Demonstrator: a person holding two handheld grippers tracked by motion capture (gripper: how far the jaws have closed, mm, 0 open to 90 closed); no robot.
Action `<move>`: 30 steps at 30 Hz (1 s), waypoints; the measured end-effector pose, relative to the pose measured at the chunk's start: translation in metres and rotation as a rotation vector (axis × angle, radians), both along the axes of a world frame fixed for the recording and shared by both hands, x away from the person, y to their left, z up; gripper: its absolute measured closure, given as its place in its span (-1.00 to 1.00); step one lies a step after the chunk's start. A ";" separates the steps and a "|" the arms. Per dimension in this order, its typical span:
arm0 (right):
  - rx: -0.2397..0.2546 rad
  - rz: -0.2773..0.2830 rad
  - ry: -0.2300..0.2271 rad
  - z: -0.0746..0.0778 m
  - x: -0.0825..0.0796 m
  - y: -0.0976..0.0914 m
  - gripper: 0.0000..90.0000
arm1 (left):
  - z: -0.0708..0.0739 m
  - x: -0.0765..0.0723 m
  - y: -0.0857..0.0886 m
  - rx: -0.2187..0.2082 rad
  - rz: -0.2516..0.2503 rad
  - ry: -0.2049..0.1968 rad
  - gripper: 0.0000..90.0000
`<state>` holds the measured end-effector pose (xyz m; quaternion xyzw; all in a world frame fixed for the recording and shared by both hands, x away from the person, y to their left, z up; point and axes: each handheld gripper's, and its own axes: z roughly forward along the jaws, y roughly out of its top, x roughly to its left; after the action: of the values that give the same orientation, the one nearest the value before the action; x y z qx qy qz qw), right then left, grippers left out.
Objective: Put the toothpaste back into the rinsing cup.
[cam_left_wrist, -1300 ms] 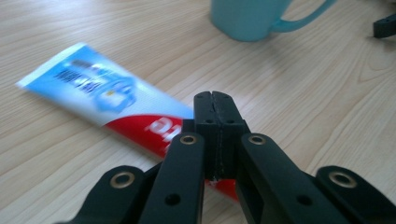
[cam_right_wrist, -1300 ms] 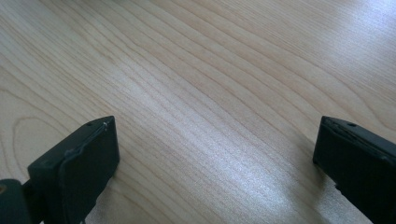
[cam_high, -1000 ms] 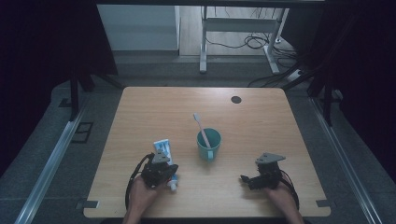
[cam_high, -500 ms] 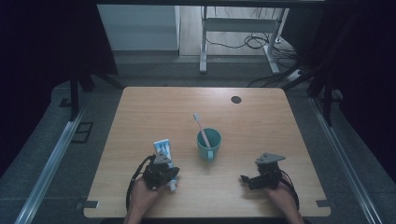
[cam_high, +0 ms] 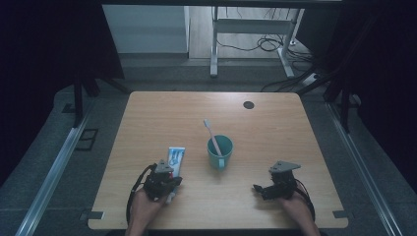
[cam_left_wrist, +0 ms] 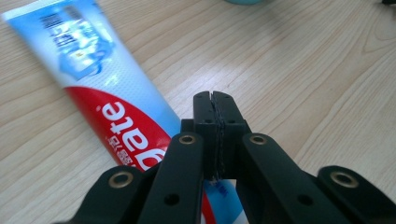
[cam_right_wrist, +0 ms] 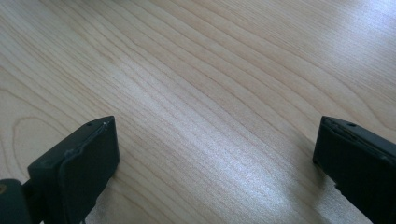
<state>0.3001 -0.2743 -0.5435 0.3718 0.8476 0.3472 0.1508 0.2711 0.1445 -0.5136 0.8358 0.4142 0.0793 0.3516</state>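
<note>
A blue, white and red toothpaste tube [cam_high: 176, 156] lies flat on the wooden table [cam_high: 275, 128], left of a teal cup [cam_high: 220, 153] with a pink-and-white toothbrush [cam_high: 210, 130] standing in it. My left gripper [cam_high: 170, 172] sits over the tube's near end. In the left gripper view its jaws are pressed together [cam_left_wrist: 215, 98] with nothing seen between them, and the tube [cam_left_wrist: 107, 93] runs underneath and off to the left. My right gripper [cam_high: 263, 189] rests low at the front right. Its jaws stand wide apart [cam_right_wrist: 215, 144] over bare wood.
A small black round cap [cam_high: 249, 104] is set in the table near its far edge. A metal desk frame [cam_high: 216, 44] and cables [cam_high: 265, 44] stand on the floor beyond the table. Dark curtains hang on both sides.
</note>
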 end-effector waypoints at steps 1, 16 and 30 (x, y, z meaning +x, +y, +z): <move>0.000 0.000 0.000 0.000 0.000 0.000 -1.00 | 0.000 0.000 0.001 0.002 0.002 0.000 0.97; 0.000 0.000 0.000 0.000 0.000 0.000 -1.00 | 0.002 -0.001 0.021 0.028 0.050 -0.021 0.94; 0.000 0.000 0.000 0.000 0.000 0.000 -1.00 | 0.012 0.000 0.021 0.053 0.083 -0.062 0.43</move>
<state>0.3001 -0.2743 -0.5435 0.3717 0.8477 0.3473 0.1508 0.2710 0.1658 -0.5015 0.8241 0.4351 0.1310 0.3383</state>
